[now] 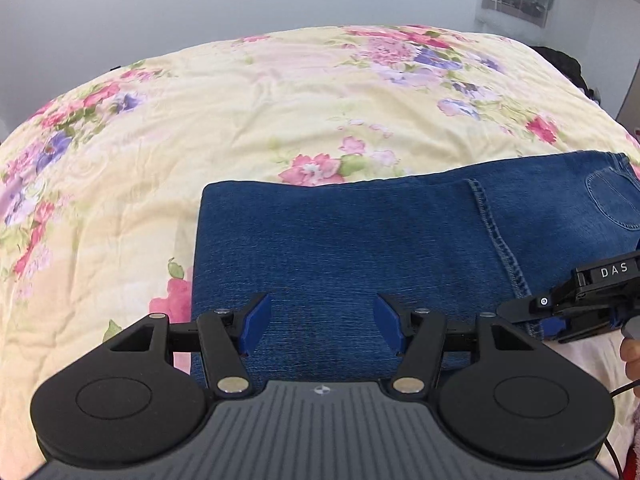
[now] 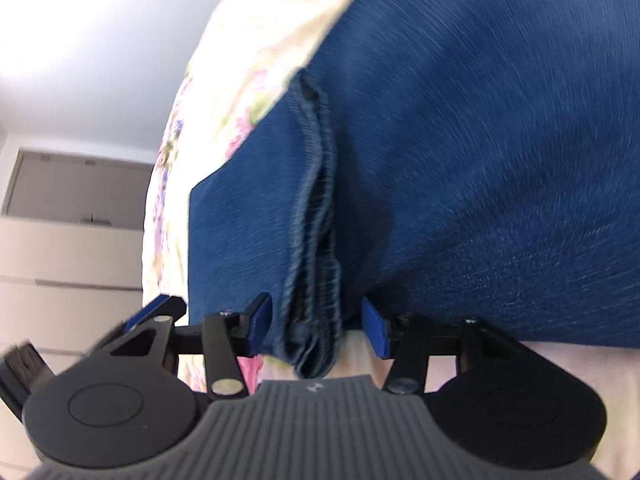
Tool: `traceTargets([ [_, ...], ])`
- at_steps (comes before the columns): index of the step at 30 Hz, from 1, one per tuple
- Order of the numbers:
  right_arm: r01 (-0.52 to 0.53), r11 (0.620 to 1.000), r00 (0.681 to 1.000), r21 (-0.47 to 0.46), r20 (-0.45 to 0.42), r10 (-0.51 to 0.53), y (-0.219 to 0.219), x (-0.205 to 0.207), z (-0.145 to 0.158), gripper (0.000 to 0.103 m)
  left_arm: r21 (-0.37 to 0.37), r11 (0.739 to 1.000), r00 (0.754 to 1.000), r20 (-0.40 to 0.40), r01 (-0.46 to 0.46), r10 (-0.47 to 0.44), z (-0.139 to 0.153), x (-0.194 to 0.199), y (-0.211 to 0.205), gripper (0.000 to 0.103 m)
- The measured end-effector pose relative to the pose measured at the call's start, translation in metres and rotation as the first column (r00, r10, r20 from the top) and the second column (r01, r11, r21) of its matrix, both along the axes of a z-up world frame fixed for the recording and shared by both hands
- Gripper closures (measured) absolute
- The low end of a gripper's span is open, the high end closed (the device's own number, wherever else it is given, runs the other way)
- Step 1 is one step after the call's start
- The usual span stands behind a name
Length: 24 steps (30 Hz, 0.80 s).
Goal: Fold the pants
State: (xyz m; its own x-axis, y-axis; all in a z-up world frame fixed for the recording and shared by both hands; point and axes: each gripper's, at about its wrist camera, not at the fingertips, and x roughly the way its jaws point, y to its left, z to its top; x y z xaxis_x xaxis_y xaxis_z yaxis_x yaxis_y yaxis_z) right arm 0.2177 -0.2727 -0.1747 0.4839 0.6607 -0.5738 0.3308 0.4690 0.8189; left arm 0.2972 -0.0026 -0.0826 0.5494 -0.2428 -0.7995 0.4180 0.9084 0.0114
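The blue denim pants [image 1: 340, 240] lie folded on a floral bed cover [image 1: 200, 128]; the leg hem edge with its stitching [image 1: 496, 236] lies across the upper part near the back pocket [image 1: 612, 200]. My left gripper [image 1: 322, 322] is open and empty, hovering over the near edge of the folded pants. My right gripper [image 2: 316, 324] is open, its jaws on either side of the stacked hem layers [image 2: 316, 240], not closed on them. The right gripper also shows at the right in the left wrist view [image 1: 568, 312]. The right wrist view is blurred.
The bed cover spreads far to the left and back. A grey wall [image 1: 200, 0] lies behind the bed. A dark heap [image 1: 568, 68] sits at the bed's far right. White drawers [image 2: 68, 256] stand beside the bed.
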Motion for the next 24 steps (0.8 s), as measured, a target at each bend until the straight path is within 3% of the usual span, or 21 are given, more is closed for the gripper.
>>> traceTargets([
  [3,0.025,0.996,1.000,0.082,-0.004,-0.025,0.003,0.001,-0.011,0.069,-0.015,1.000,1.000,-0.008,-0.013,0.013,-0.005,0.004,0.012,0.034],
  [5,0.040,0.992,0.999,0.123,-0.004,-0.040,0.004,0.001,-0.013,0.088,-0.021,0.999,1.000,-0.007,-0.026,0.026,-0.006,0.006,0.017,0.034],
  [6,0.050,0.991,0.999,0.126,0.005,-0.051,0.004,0.000,-0.010,0.090,-0.023,0.999,0.999,-0.002,-0.038,0.038,-0.006,0.007,0.019,0.034],
  [10,0.031,0.999,0.995,0.017,0.091,-0.032,0.007,0.006,0.026,0.092,-0.040,0.992,0.993,0.019,-0.117,0.118,0.003,0.012,0.031,0.034],
  [13,-0.031,0.981,0.979,-0.189,0.190,0.068,0.020,0.025,0.084,0.093,-0.060,0.978,0.979,0.040,-0.199,0.202,0.017,0.012,0.041,0.035],
  [16,-0.052,0.934,0.952,-0.353,0.266,0.154,0.033,0.044,0.151,0.093,-0.057,0.968,0.967,0.064,-0.245,0.248,0.032,0.009,0.046,0.036],
  [21,-0.003,0.813,0.886,-0.582,0.376,0.272,0.038,0.052,0.266,0.094,-0.074,0.964,0.962,0.087,-0.254,0.260,0.051,0.001,0.040,0.036],
  [24,0.069,0.742,0.854,-0.667,0.424,0.301,0.012,0.038,0.323,0.094,-0.098,0.966,0.966,0.084,-0.238,0.246,0.057,0.001,0.025,0.036],
])
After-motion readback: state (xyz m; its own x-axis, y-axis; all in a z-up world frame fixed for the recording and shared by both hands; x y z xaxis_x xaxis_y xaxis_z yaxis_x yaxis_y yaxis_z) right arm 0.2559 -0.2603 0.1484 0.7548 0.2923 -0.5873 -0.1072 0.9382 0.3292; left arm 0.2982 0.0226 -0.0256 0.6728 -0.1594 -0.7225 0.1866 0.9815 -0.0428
